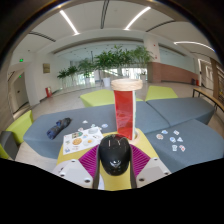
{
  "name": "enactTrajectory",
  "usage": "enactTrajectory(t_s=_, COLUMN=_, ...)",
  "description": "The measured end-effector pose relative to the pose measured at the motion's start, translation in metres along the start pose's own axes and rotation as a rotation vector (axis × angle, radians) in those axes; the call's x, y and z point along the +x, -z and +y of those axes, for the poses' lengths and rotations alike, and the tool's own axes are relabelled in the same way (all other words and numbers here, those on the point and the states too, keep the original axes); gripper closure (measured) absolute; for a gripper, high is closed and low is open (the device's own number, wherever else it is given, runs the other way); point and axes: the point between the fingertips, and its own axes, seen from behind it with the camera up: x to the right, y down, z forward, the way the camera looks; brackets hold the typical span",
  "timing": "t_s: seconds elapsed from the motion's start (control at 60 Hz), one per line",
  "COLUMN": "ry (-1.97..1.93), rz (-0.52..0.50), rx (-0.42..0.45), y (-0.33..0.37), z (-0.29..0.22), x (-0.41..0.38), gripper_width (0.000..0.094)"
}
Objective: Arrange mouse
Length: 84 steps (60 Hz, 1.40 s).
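Observation:
A black computer mouse (113,153) sits between my gripper's (113,163) two fingers, its sides against both magenta pads (89,160). Both fingers press on it, and it appears held just above a yellow surface (143,143). Just beyond the mouse stands a tall clear cup with red liquid (125,108), upright on the table.
A grey table (50,128) with yellow-green sections spreads ahead. A patterned mat (82,140) lies left of the cup, a dark object (58,127) farther left, and small white pieces (174,137) scattered to the right. Potted plants (105,62) stand at the back.

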Motion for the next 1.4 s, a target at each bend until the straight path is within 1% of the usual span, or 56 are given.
enactTrajectory(t_s=0.067, ry=0.012, rz=-0.037, rx=0.024, y=0.021, z=-0.002, x=-0.043, gripper_width=0.0507)
enactTrajectory(t_s=0.15, ry=0.054, rz=-0.07, rx=0.02, y=0.038, z=0.027, x=-0.095, gripper_width=0.0507)
enactTrajectory(t_s=0.267, ry=0.062, rz=-0.11, rx=-0.095, y=0.015, z=0.089, x=-0.134, gripper_width=0.051)
enactTrajectory(t_s=0.333, ry=0.095, rz=-0.071, rx=-0.151, y=0.006, z=0.12, x=-0.135, gripper_width=0.051)
enactTrajectory(t_s=0.383, ry=0.115, rz=-0.054, rx=-0.168, y=-0.002, z=0.134, x=-0.133, gripper_width=0.0509)
enactTrajectory(t_s=0.433, ry=0.114, rz=-0.047, rx=-0.226, y=-0.005, z=0.155, x=-0.131, gripper_width=0.05)
enactTrajectory(t_s=0.45, ry=0.111, rz=-0.051, rx=-0.192, y=-0.005, z=0.148, x=-0.133, gripper_width=0.0508)
enactTrajectory(t_s=0.483, ry=0.115, rz=-0.052, rx=-0.21, y=-0.004, z=0.153, x=-0.132, gripper_width=0.0508)
enactTrajectory(t_s=0.517, ry=0.118, rz=-0.055, rx=-0.207, y=-0.004, z=0.15, x=-0.132, gripper_width=0.0508)
enactTrajectory(t_s=0.633, ry=0.16, rz=-0.063, rx=-0.258, y=-0.004, z=0.152, x=-0.132, gripper_width=0.037)
enactTrajectory(t_s=0.667, ry=0.172, rz=-0.057, rx=-0.285, y=0.0, z=0.155, x=-0.129, gripper_width=0.0295)
enactTrajectory(t_s=0.683, ry=0.179, rz=-0.051, rx=-0.293, y=0.002, z=0.156, x=-0.127, gripper_width=0.0237)
enactTrajectory(t_s=0.717, ry=0.189, rz=-0.048, rx=-0.29, y=0.007, z=0.154, x=-0.126, gripper_width=0.0117)
enactTrajectory(t_s=0.733, ry=0.193, rz=-0.049, rx=-0.283, y=0.011, z=0.153, x=-0.126, gripper_width=0.0075)
enactTrajectory(t_s=0.817, ry=0.2, rz=-0.045, rx=-0.26, y=0.038, z=0.146, x=-0.123, gripper_width=0.0101)
enactTrajectory(t_s=0.917, ry=0.212, rz=-0.077, rx=-0.242, y=0.084, z=0.141, x=-0.129, gripper_width=0.0097)
enactTrajectory(t_s=1.05, ry=0.226, rz=-0.1, rx=-0.188, y=0.141, z=0.129, x=-0.131, gripper_width=0.0092)
enactTrajectory(t_s=1.283, ry=0.181, rz=-0.085, rx=-0.151, y=0.188, z=0.119, x=-0.115, gripper_width=0.0099)
enactTrajectory(t_s=1.4, ry=0.16, rz=-0.053, rx=-0.159, y=0.196, z=0.119, x=-0.097, gripper_width=0.0105)
